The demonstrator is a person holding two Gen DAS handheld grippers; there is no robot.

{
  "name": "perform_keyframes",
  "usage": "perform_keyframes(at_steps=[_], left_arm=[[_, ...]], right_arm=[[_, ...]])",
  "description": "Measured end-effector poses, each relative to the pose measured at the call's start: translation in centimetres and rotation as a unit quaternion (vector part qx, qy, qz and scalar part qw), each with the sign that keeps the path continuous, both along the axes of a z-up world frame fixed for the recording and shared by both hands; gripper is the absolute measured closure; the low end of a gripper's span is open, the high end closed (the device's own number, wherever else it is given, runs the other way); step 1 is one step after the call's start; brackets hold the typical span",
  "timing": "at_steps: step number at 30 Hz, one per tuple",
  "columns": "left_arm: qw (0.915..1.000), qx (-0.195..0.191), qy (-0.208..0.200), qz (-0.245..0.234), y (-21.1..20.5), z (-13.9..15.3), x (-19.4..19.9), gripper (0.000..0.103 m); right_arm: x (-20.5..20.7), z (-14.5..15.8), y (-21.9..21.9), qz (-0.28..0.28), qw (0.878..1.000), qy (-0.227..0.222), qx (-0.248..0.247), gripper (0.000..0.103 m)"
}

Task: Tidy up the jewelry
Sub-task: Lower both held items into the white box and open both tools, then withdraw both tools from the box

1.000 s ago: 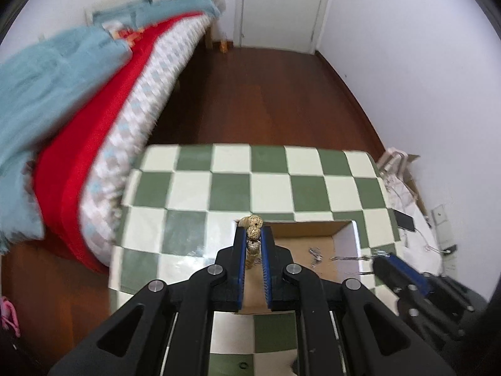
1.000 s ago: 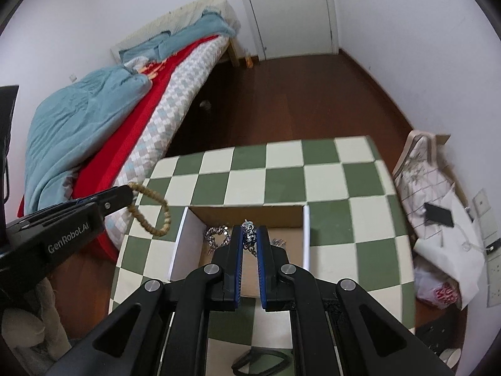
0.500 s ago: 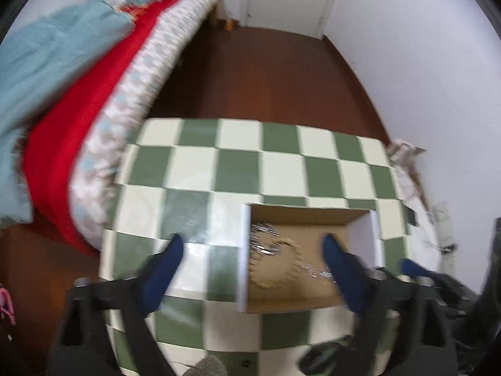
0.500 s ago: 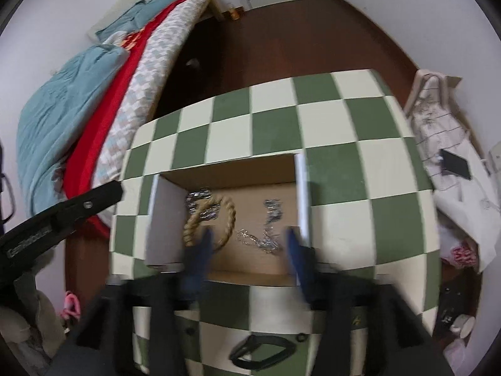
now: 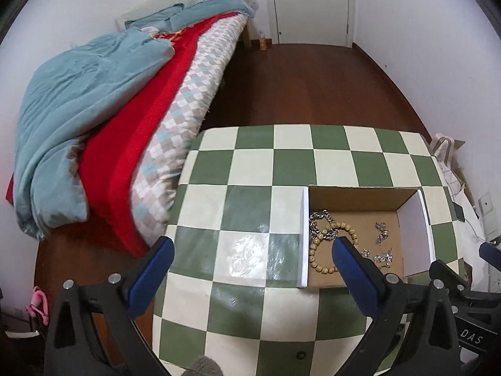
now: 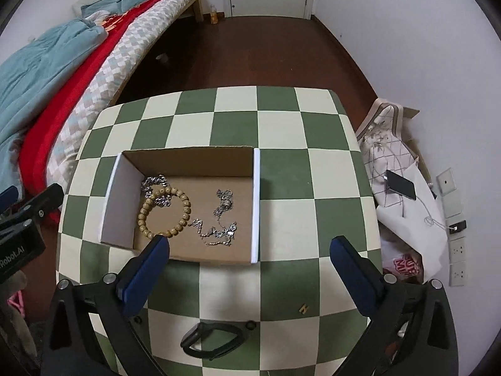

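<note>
Both grippers spread wide, empty: left gripper (image 5: pixel 250 247), right gripper (image 6: pixel 247 247). Bead bracelet (image 6: pixel 164 213) lies in box (image 6: pixel 256 203), left half, over chunky chain (image 6: pixel 155 186); thin chains (image 6: pixel 219 222) toward box's right wall, ahead of right gripper

Ahead of my tongs and off to the left runs a bed (image 5: pixel 175 100) — a teal blanket (image 5: pixel 78 103) heaped on it, a red cover (image 5: pixel 150 119) beside that, and a checked pastel sheet (image 6: pixel 125 53) along the near edge. Straight ahead, across dark wooden floor (image 6: pixel 266 53), stands a white door (image 5: pixel 310 3), with a small bottle (image 6: pixel 214 17) on the floor just left of it. To my right a black phone (image 6: pixel 400 184) lies on a patterned cloth (image 6: pixel 385 156) — white wall sockets (image 6: pixel 451 200) sit beyond it.
</note>
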State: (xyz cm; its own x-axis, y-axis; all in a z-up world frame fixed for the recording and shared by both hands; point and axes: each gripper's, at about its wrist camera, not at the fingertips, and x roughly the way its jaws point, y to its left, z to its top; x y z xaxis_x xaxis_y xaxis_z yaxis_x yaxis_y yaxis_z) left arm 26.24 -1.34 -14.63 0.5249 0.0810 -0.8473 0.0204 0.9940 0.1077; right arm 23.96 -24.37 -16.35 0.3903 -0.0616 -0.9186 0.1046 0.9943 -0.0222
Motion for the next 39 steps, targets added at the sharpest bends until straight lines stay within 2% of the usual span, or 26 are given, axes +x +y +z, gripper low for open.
perform_keyframes(at_steps=[7, 11, 20, 23, 26, 29, 33, 36, 37, 38, 39], left_arm=[[0.9994, -0.003, -0.034, -0.001, 0.3, 2.4, -2.8, 0.0], [0.9983, -0.002, -0.059, -0.006, 0.3, 4.1, -4.6, 0.0], [0.9945, -0.024, -0.102, -0.008, 0.9, 7.6, -9.2, 0.0], [0.9931, -0.022, -0.115, -0.003, 1.2, 8.1, -10.6, 0.0], [0.9905, 0.001, -0.136, 0.014, 1.4, 7.9, -11.9, 0.0], [0.9893, 0.023, -0.141, 0.027, 1.7, 6.4, -12.8, 0.0], [0.992, 0.066, -0.102, 0.035, 1.9, 2.8, -12.7, 0.0], [0.9909, 0.1, -0.078, 0.046, 2.1, -0.5, -12.3, 0.0], [0.9915, 0.105, -0.062, 0.047, 2.2, -2.0, -12.0, 0.0], [0.9919, 0.107, -0.048, 0.048, 2.2, -3.0, -11.9, 0.0], [0.9922, 0.11, -0.032, 0.05, 2.3, -4.2, -11.6, 0.0]], right_arm=[[-2.2, 2.0, 1.0, -0.001, 1.0, -0.026, -0.009, 0.0], [-4.0, 4.2, 1.7, 0.002, 0.998, -0.054, -0.024, 0.0], [-8.3, 8.9, 2.6, 0.001, 0.994, -0.11, -0.028, 0.0], [-10.1, 10.1, 2.5, -0.001, 0.992, -0.124, -0.011, 0.0], [-12.0, 10.5, 1.7, -0.01, 0.991, -0.131, 0.016, 0.0], [-13.3, 9.5, 0.2, -0.034, 0.992, -0.119, 0.024, 0.0], [-14.6, 6.0, -3.0, -0.078, 0.992, -0.084, 0.048, 0.002], [-15.1, 2.1, -5.8, -0.111, 0.991, -0.053, 0.057, 0.022], [-15.1, 0.7, -6.6, -0.118, 0.99, -0.039, 0.064, 0.034], [-15.1, -0.7, -7.5, -0.126, 0.989, -0.028, 0.073, 0.041], [-15.1, -1.8, -8.1, -0.131, 0.988, -0.022, 0.08, 0.043]])
